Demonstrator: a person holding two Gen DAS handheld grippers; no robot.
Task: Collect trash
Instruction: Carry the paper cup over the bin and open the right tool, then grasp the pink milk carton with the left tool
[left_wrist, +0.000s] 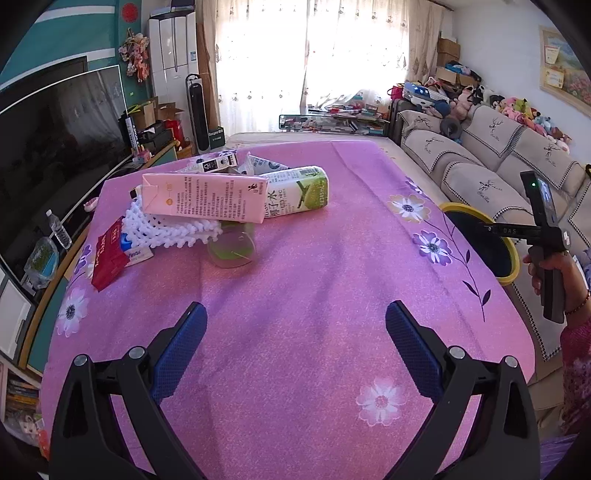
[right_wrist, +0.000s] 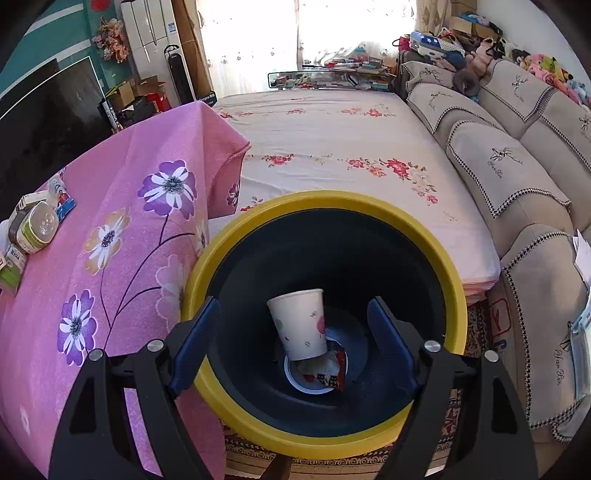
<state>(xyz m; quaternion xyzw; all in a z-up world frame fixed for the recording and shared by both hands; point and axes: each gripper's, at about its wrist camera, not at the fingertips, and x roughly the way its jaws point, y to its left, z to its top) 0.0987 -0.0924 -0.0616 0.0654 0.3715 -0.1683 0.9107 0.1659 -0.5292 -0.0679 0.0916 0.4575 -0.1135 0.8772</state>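
A wide bare stretch of pink flowered cloth (left_wrist: 295, 258) is lying open ahead of the left gripper (left_wrist: 295, 325), its blue jaws standing apart and empty. The right gripper (right_wrist: 293, 321) is hanging over the yellow-rimmed bin (right_wrist: 332, 201) beside the table's edge, jaws spread with nothing between them. A white paper cup (right_wrist: 301, 325) is lying tilted inside, half covering a red wrapper (right_wrist: 336, 376). Cartons (left_wrist: 207, 197) and packets are piling at the cloth's far corner, their lower layers hidden
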